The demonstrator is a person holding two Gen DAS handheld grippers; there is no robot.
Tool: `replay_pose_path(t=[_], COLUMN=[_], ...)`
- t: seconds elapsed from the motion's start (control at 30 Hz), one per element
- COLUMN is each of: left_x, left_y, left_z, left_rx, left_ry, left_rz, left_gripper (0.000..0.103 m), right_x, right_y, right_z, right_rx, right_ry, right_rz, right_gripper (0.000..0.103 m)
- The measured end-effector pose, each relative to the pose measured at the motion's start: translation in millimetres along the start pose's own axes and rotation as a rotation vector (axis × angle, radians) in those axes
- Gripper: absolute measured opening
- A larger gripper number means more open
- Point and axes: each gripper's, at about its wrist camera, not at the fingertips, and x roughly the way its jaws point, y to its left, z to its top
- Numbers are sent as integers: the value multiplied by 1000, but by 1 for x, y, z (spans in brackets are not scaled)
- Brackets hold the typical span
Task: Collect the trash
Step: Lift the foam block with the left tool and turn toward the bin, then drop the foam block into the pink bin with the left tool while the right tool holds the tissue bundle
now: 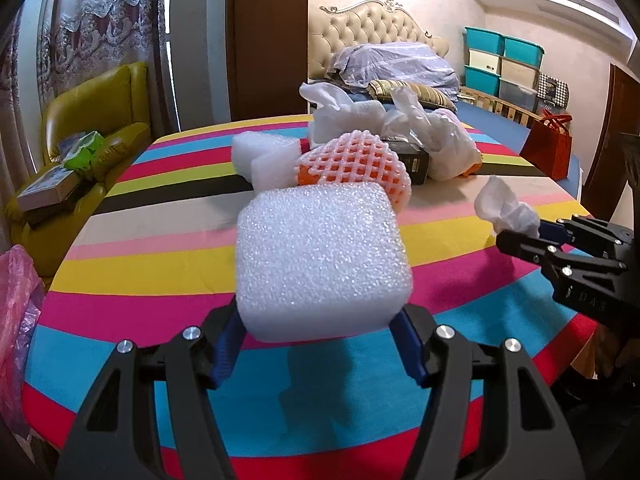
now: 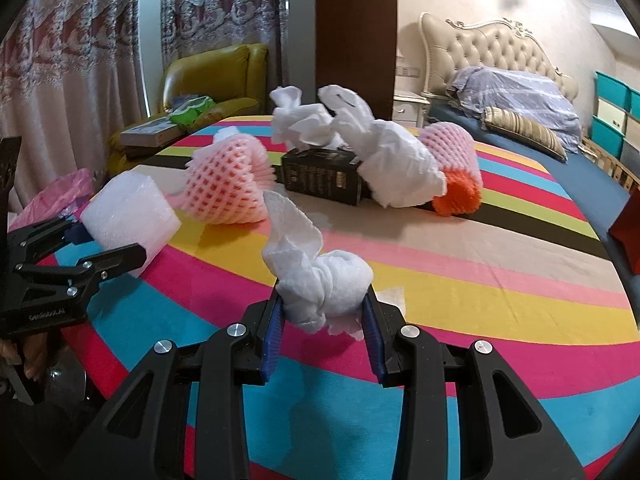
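Note:
My left gripper (image 1: 322, 336) is shut on a white foam block (image 1: 320, 256) and holds it above the striped table (image 1: 160, 272); it also shows in the right wrist view (image 2: 128, 224). My right gripper (image 2: 324, 320) is shut on a crumpled white tissue (image 2: 316, 276), seen in the left wrist view at the right (image 1: 504, 208). More trash lies further back: a pink foam fruit net (image 2: 228, 184), a black box (image 2: 320, 176), crumpled white paper (image 2: 384, 152), and a pink-and-orange net (image 2: 456, 168).
A pink plastic bag (image 1: 16, 312) hangs at the table's left edge. A yellow armchair (image 1: 96, 120) with books stands behind on the left. A bed (image 2: 520, 92) and stacked storage boxes (image 1: 504, 64) are behind the table. A red bag (image 1: 548, 148) sits at the right.

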Motion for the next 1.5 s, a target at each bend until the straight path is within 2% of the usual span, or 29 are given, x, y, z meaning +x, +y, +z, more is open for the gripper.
replay_pose_path(t=[0.37, 0.8, 1.2, 1.5], left_x=[-20, -50, -98, -140], left_y=[21, 56, 112, 177], left_z=[-10, -31, -37, -45], left_rx=[-36, -71, -141, -237], left_ry=[-28, -63, -138, -177], left_rz=[69, 150, 266, 388], left_gripper=[63, 63, 63, 63], right_x=[-1, 6, 27, 48], right_y=[26, 78, 149, 211], right_z=[4, 18, 47, 71], right_rx=[-79, -256, -378, -448], right_ry=[1, 12, 19, 42], right_rz=[33, 101, 220, 324], right_gripper=[35, 35, 35, 35])
